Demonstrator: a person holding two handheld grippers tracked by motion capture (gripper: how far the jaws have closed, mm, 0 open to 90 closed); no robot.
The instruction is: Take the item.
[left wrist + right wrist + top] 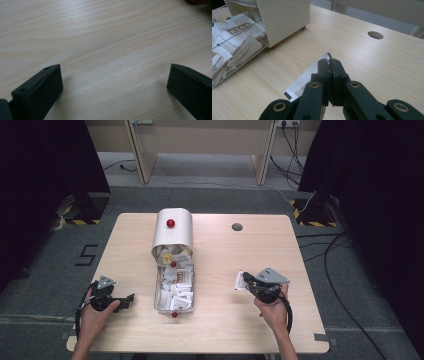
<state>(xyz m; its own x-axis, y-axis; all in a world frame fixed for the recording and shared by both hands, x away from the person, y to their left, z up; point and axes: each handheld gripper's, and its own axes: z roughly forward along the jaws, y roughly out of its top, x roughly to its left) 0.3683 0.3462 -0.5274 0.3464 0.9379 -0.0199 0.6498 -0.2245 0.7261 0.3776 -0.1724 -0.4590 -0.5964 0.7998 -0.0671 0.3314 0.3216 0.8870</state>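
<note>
Packet (305, 80): flat white sachet, dark printed bar at one corner, lying on the bench (225, 330) right of the box and well apart from it. In the right gripper view my right tongs (329, 60) are pinched together on its edge, packet sticking out to the side beneath them. From above the same packet (240, 280) shows at the tips of the right tongs (246, 279).

Step, as I read it: one packet lifted out of the stock and being set down or carried off to the right side. Next move needs a clear landing spot, then a clean release so the thin paper does not cling to the pads.

Left tongs (113, 82) stand wide over bare wood, holding nothing.

Box (172, 234): cream, rounded lid with red knob (170, 223), tipped open over a wire tray (159, 306) full of similar packets.
</note>
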